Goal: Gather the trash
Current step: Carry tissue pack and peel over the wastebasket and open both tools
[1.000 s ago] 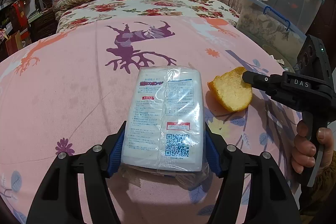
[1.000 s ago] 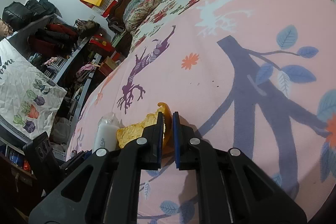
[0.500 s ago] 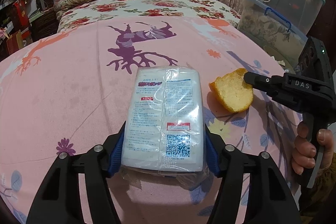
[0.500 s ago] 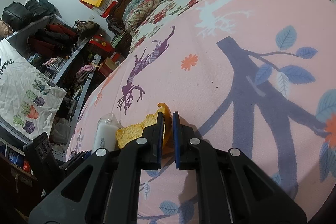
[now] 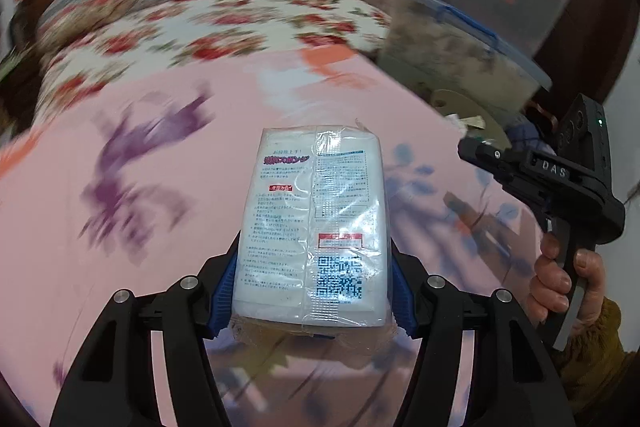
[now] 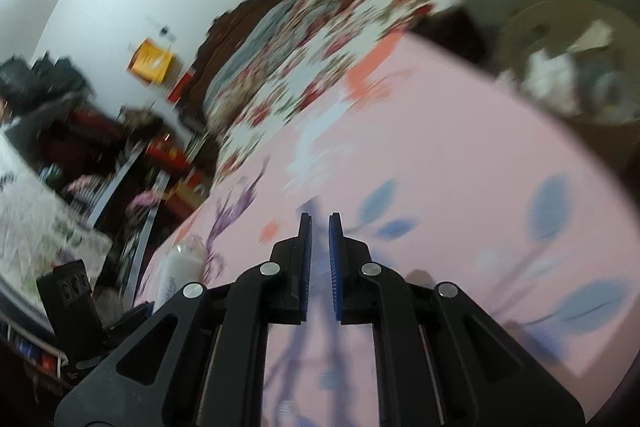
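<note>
Big swing here: both cameras smear as the two tools lift off the pink bedspread and turn toward the waste bin past the bed's edge, which a second ago was barely in sight. The orange peel that sat pinched in the right gripper has gone from both views. Its jaws now stand nearly together, only a thin slit between the blue pads, and nothing shows in that slit. Whether the peel dropped into the bin or slipped out on the way, the blur will not say. So that piece may be dealt with, but I would not count it yet. The left gripper is the sure thing: jaws spread about halfway and clamped on the long sides of the white sponge packet, which rides clear of the bedspread with its printed face up and its far end pointing toward the bin. By my reading the carry is well under way, and a release over the bin's open mouth comes next.
</note>
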Tool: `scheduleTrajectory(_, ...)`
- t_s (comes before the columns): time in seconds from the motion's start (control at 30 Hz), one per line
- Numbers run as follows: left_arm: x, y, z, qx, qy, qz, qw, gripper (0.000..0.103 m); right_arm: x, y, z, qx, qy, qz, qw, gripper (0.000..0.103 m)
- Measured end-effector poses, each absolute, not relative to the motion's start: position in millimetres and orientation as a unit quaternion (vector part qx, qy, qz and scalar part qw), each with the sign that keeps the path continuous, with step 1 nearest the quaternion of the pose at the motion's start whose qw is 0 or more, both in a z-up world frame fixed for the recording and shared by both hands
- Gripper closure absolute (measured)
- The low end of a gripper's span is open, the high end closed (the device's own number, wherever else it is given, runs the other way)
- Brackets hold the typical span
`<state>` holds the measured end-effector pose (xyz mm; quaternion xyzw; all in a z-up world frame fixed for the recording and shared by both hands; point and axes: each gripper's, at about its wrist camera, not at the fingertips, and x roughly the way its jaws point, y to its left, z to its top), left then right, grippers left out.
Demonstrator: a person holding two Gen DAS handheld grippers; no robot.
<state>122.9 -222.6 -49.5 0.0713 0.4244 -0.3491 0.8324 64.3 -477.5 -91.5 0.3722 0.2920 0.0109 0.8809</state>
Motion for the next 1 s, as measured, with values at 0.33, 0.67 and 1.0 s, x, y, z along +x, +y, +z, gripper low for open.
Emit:
scheduleTrajectory(0.33, 160, -206, -13, 0.043, 0.409, -0.288, 0.865, 0.044, 107, -428, -97, 0.31, 0.38, 0.157, 0.857, 0.034)
scheduleTrajectory(0.67, 158, -172, -14, 0.035, 0.424, -0.245, 0.871, 0.044, 161, -349, -130, 0.236, 0.473, 0.229, 0.817, 0.096)
scheduleTrajectory(1.0, 164, -325, -14, 0.086, 0.43, -0.382, 0.813, 0.044, 86, -551, -78, 0.306, 0.336, 0.028, 0.89, 0.096)
